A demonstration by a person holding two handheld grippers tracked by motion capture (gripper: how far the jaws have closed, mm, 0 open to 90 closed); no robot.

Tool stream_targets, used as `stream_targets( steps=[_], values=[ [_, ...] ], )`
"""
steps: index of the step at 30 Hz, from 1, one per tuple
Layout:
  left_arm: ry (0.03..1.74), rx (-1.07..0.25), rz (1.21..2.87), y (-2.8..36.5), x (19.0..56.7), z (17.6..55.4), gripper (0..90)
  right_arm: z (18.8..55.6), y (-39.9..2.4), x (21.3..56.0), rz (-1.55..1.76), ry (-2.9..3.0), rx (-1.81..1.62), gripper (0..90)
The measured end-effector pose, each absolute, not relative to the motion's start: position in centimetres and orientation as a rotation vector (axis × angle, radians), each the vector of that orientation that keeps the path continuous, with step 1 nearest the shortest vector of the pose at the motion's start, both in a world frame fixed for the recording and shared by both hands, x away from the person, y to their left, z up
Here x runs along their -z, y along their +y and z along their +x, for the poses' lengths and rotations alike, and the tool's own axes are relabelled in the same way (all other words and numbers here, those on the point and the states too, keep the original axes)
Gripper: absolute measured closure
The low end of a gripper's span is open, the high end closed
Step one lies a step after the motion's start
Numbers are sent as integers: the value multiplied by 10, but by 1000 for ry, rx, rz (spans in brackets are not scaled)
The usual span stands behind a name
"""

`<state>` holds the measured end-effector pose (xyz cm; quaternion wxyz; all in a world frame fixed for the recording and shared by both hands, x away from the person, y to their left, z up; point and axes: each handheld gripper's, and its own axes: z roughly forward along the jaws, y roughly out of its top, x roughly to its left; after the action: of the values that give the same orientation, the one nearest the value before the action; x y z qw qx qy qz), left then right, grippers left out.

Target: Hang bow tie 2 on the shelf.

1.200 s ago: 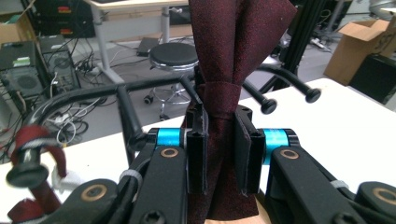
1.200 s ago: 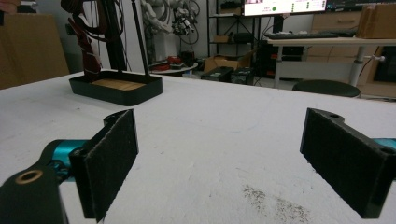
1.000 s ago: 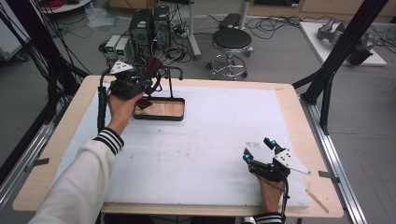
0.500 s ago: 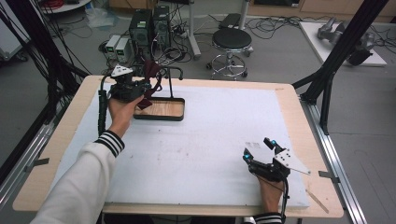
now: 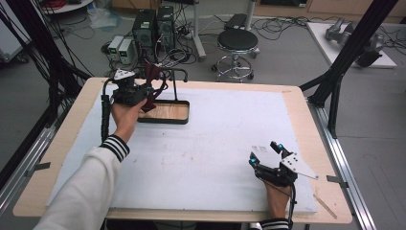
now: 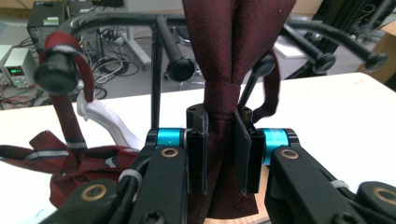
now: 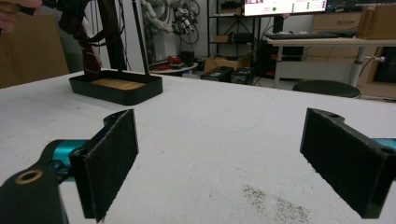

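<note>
A black rack [image 5: 174,84] rises from a black tray with a wooden floor [image 5: 165,112] at the table's back left. My left gripper [image 5: 147,94] is beside the rack, shut on a dark red tie [image 5: 153,75]. In the left gripper view its pads [image 6: 197,158] squeeze the tie [image 6: 224,70] just below its loop, and the tie runs up past the rack's arms [image 6: 121,21]. A second, striped tie [image 6: 60,154] hangs from a peg at the left. My right gripper [image 5: 264,152] rests at the front right, open, its pads [image 7: 109,158] wide apart with nothing between them.
White foam sheet [image 5: 215,143] covers the wooden table. The tray [image 7: 116,88] and a hanging tie [image 7: 86,42] show far off in the right gripper view. A white piece [image 6: 112,123] lies behind the striped tie. A stool [image 5: 238,42] and electronics [image 5: 153,24] stand beyond the far edge.
</note>
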<state>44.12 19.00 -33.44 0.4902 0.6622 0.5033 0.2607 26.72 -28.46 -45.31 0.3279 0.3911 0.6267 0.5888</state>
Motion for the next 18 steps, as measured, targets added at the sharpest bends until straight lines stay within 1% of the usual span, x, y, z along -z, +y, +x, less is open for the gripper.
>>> stream_targets(
  steps=[18],
  values=[
    [1287,-604,1649,191,347,443,772,267,-284,453,1019,1641,-1541,105]
  ],
)
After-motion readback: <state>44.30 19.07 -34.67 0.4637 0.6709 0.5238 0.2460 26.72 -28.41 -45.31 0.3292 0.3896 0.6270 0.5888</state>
